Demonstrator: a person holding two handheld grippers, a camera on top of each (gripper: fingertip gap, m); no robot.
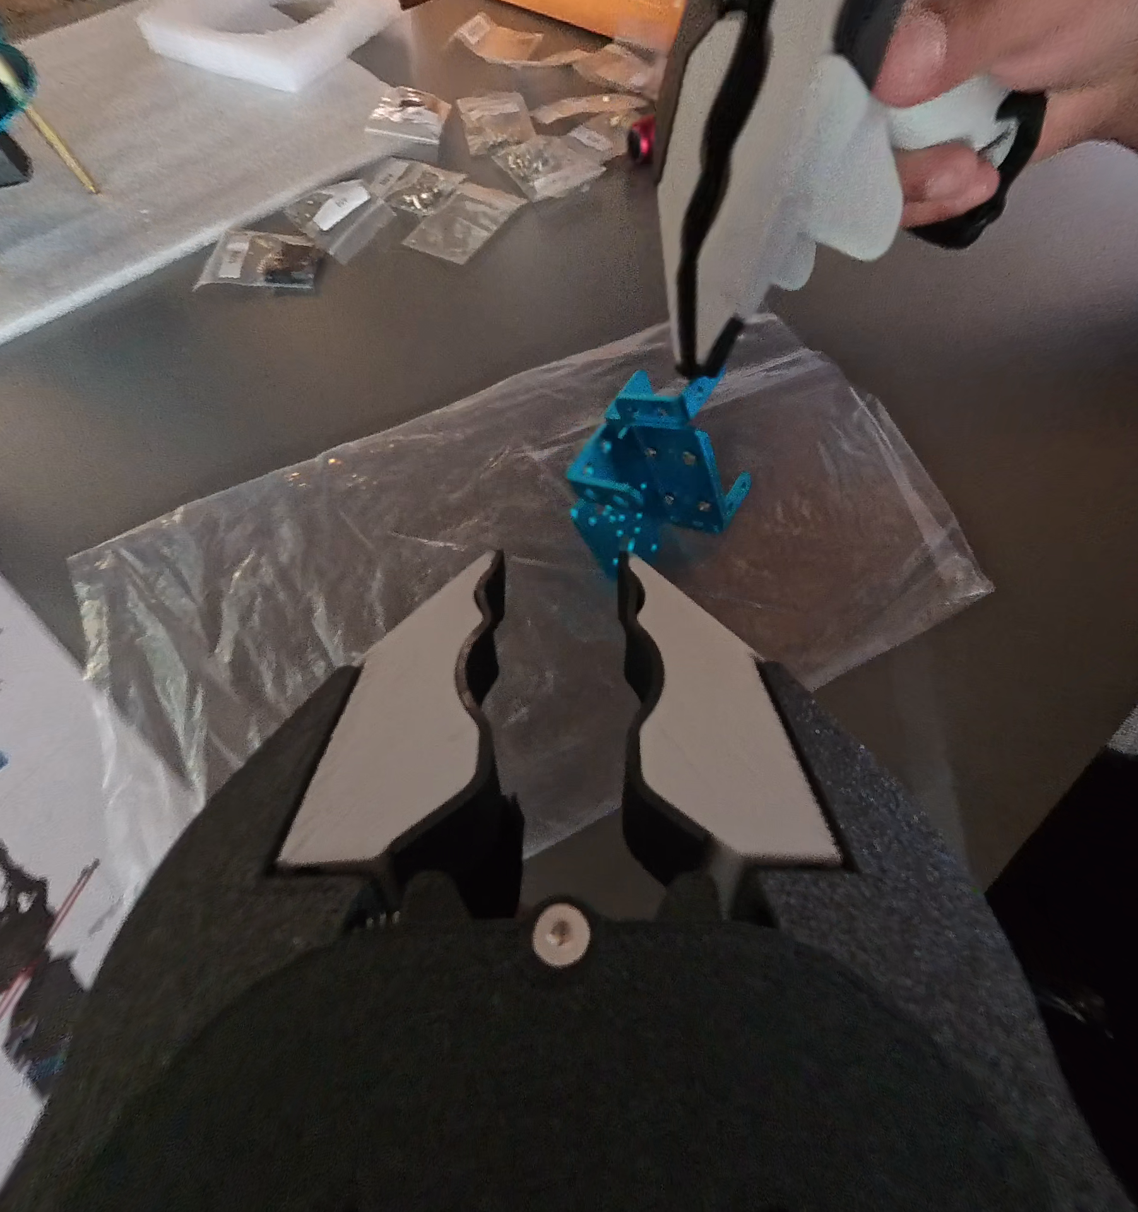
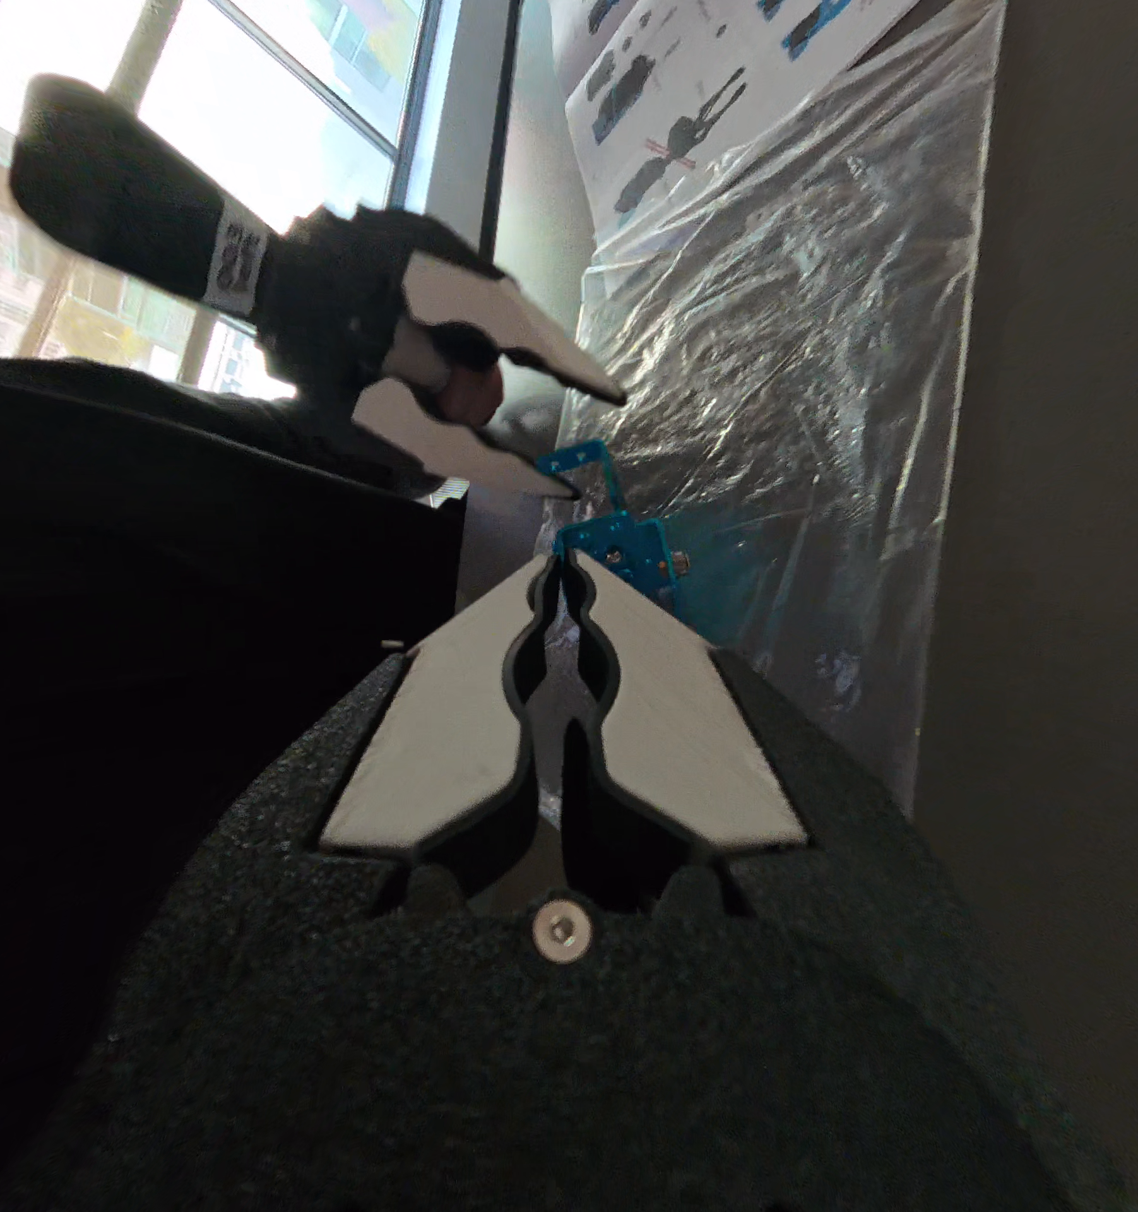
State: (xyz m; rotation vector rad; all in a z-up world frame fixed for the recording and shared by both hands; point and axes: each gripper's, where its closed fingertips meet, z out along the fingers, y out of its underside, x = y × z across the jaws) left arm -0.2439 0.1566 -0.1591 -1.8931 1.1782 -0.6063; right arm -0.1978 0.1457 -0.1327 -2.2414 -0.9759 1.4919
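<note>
A blue metal bracket assembly (image 1: pixel 658 472) with small holes and screws hangs above a clear plastic bag (image 1: pixel 356 590) on the grey table. My right gripper (image 1: pixel 700 367) comes down from above and is shut on the assembly's top flange. In the right wrist view its fingertips (image 2: pixel 563 557) pinch the blue flange (image 2: pixel 618 544). My left gripper (image 1: pixel 559 557) is open, and its right fingertip (image 1: pixel 622 564) is at the assembly's lower end. In the right wrist view the left gripper (image 2: pixel 595 446) stands open with a blue flange (image 2: pixel 579 456) just by its lower finger.
Several small clear bags of hardware (image 1: pixel 422 190) and white foam (image 1: pixel 258 39) lie at the back. A printed sheet (image 1: pixel 15 787) lies at the left, partly under the plastic bag (image 2: pixel 782 393). A hand (image 1: pixel 1012 98) holds the right gripper. A window (image 2: pixel 225 98) lies behind. Across from one pair of fingers to the other is roughly 6 centimetres.
</note>
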